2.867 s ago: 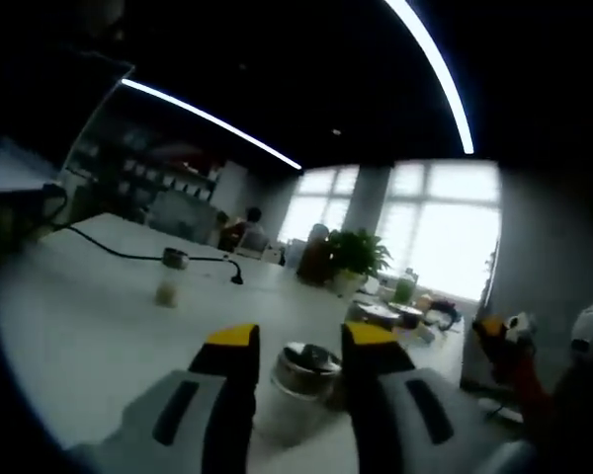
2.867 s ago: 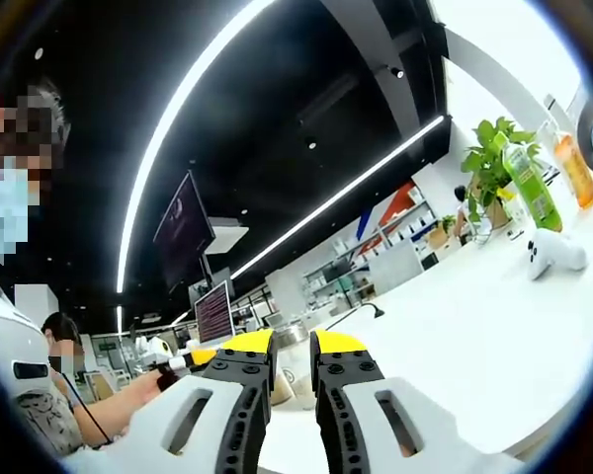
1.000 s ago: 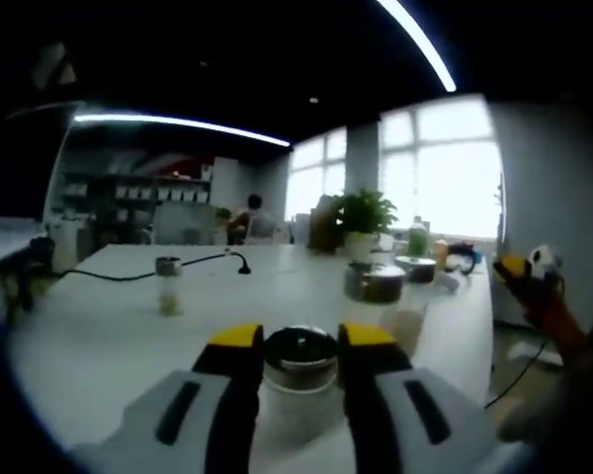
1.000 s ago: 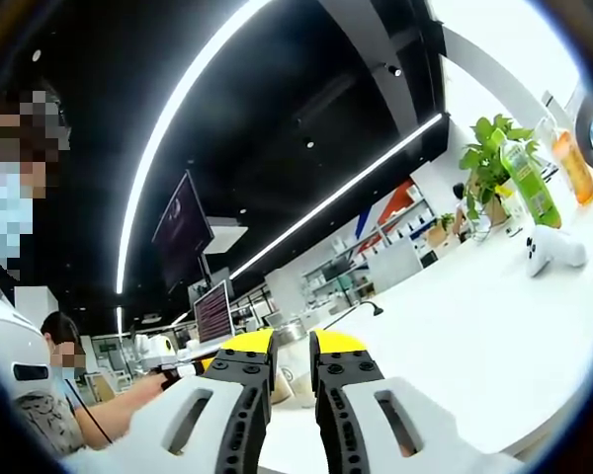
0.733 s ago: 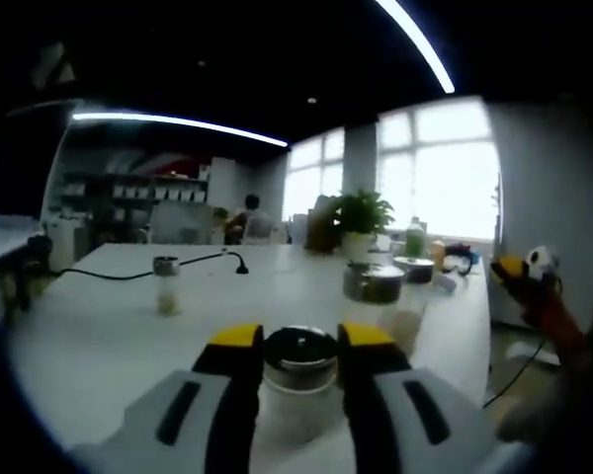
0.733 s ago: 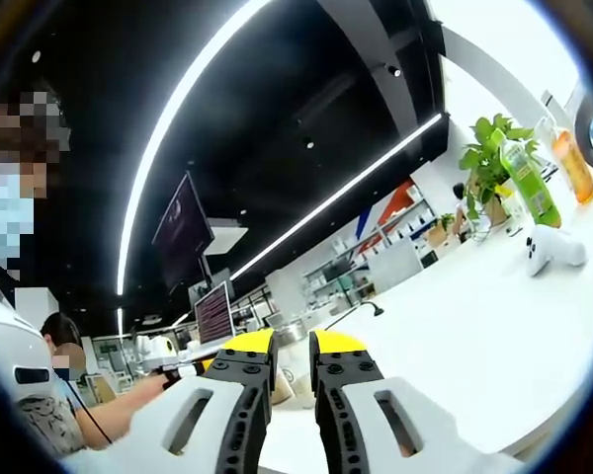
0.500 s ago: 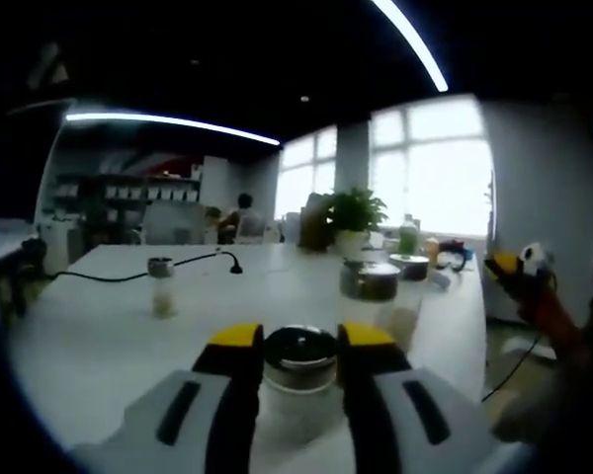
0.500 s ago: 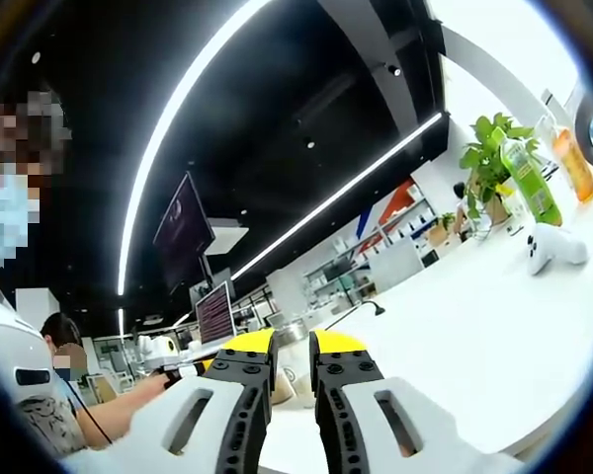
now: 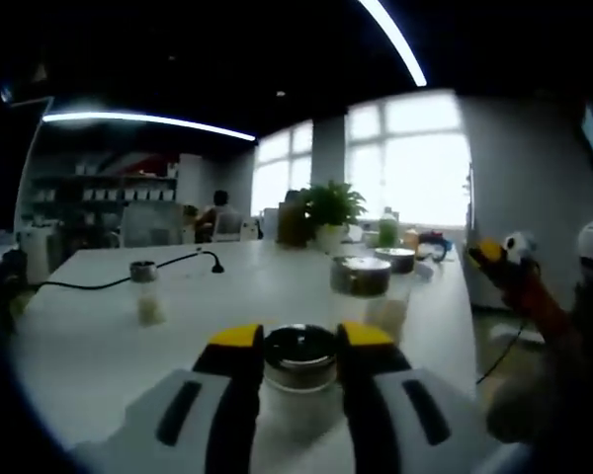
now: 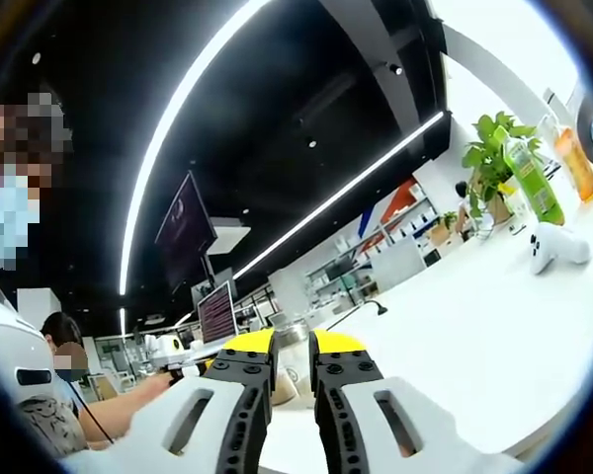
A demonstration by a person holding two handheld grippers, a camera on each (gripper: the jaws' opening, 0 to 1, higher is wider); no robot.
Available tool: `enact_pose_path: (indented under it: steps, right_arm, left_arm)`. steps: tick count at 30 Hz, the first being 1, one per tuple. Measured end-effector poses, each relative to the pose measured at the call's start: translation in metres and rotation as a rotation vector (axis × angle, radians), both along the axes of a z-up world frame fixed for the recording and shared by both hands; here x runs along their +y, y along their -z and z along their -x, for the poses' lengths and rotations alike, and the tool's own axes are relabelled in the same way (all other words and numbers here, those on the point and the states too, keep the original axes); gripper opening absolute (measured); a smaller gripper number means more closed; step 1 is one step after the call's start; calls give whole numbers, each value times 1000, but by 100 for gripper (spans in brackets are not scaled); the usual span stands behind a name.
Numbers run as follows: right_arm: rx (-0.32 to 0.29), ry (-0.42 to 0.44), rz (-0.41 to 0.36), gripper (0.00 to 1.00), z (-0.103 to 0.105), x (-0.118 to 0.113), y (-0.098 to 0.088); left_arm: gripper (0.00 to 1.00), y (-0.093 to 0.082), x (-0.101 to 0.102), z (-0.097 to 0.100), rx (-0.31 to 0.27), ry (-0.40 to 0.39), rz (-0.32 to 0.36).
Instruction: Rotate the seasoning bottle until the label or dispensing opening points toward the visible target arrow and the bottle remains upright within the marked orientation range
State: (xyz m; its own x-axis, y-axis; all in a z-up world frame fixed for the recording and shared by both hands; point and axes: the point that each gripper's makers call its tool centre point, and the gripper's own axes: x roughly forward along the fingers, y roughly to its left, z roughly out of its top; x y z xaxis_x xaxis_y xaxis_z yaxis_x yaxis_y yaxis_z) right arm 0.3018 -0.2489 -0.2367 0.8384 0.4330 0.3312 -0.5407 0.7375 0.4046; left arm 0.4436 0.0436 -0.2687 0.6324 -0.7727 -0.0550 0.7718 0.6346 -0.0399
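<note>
Since 2.9 s ago, left tool (image 9: 299,341) has clamped upright seasoning bottle (image 9: 299,357); right tool (image 10: 293,346) nearly closed.

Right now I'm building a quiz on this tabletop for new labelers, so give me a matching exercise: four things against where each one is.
Things:
1. seasoning bottle
2. small shaker
3. potted plant
4. black cable

Places:
A. at the table's far end, by the windows
B. between the jaws of the left gripper
C. standing alone on the left of the white table
D. snaking across the tabletop behind the shaker

Pairs: 1-B, 2-C, 3-A, 4-D
</note>
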Motion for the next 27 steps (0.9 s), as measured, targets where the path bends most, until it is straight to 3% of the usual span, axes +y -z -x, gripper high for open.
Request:
enact_pose_path:
  steps: [14, 27]
  right_arm:
    - [0, -25, -9, 10, 2, 2, -2]
    - [-9, -50, -41, 10, 4, 6, -6]
  left_arm:
    - [31, 1, -3, 0, -8, 87, 0]
    - [31, 1, -5, 0, -7, 117, -4]
